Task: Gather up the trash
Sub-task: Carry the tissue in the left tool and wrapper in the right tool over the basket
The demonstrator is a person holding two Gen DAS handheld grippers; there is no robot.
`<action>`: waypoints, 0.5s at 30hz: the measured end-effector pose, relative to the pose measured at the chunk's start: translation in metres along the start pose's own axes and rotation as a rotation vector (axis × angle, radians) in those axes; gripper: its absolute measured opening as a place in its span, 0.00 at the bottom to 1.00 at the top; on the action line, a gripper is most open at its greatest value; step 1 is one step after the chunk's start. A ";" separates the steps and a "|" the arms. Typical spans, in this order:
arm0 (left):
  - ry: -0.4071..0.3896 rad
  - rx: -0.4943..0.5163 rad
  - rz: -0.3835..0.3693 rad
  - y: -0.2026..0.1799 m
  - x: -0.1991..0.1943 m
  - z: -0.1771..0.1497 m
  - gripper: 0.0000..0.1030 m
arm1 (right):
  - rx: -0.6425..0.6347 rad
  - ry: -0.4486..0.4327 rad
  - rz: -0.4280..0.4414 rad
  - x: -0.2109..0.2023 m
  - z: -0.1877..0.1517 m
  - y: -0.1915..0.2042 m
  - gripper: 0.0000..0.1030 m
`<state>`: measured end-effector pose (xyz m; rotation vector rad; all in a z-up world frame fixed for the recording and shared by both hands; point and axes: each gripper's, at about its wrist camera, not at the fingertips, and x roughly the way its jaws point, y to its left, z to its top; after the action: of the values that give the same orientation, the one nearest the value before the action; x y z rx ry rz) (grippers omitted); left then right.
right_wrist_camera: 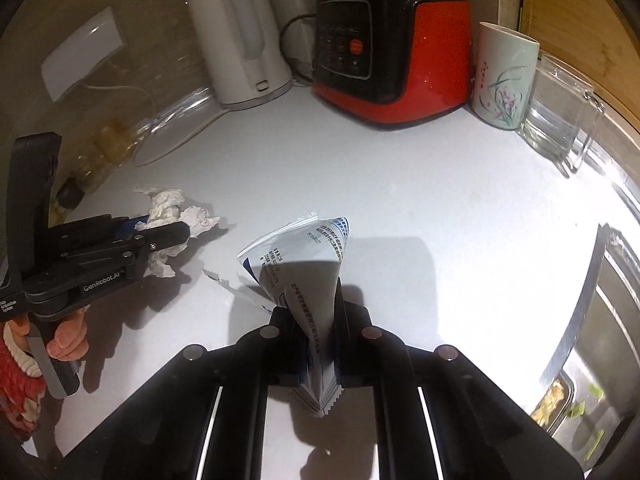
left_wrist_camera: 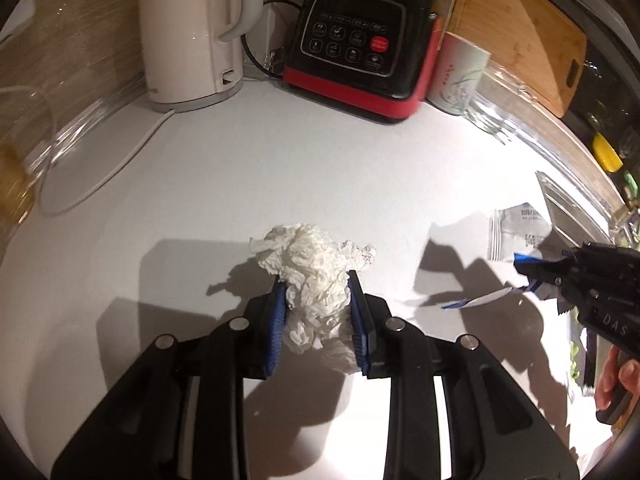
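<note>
- The left wrist view shows the left gripper from behind, its blue pads pressed into both sides of a crumpled white tissue; most of the wad bulges past the fingertips, above the white counter.
- Only this view shows a second wrapper, silver-white and printed, lying flat on the counter just beyond the right gripper, and the yellow thing far to the right of the fingers.
- The right wrist view shows the right gripper nearly shut on a folded printed wrapper, which fans out ahead of the fingertips; a torn, zigzag-edged strip of it sticks out to the left.
- Only this view shows the sink to the right of the fingers, with a metal tray of food scraps, and a white wall plate far to the left.
- Pose: the left gripper enters the right wrist view from the left, pointing rightward, a bare hand wrapped round its handle. The right gripper enters the left view from the right, pointing leftward, with fingers showing beneath it.
- Count: two grippers, one tissue wad, two wrappers.
- Ahead of both pairs of fingers: one white kettle, one red-and-black appliance, one floral mug, one clear glass, and one wooden board.
</note>
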<state>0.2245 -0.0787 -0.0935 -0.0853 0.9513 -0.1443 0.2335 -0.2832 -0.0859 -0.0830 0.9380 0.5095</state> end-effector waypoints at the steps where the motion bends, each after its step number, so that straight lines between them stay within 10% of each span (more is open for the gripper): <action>1: -0.004 -0.003 -0.002 -0.003 -0.012 -0.011 0.27 | -0.001 -0.002 0.001 -0.009 -0.011 0.009 0.10; 15: 0.051 0.031 -0.013 -0.077 -0.159 -0.203 0.27 | 0.046 0.035 0.090 -0.133 -0.199 0.078 0.10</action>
<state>-0.0385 -0.1310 -0.0730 -0.0600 0.9993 -0.1739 -0.0154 -0.3220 -0.0880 -0.0081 0.9908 0.5707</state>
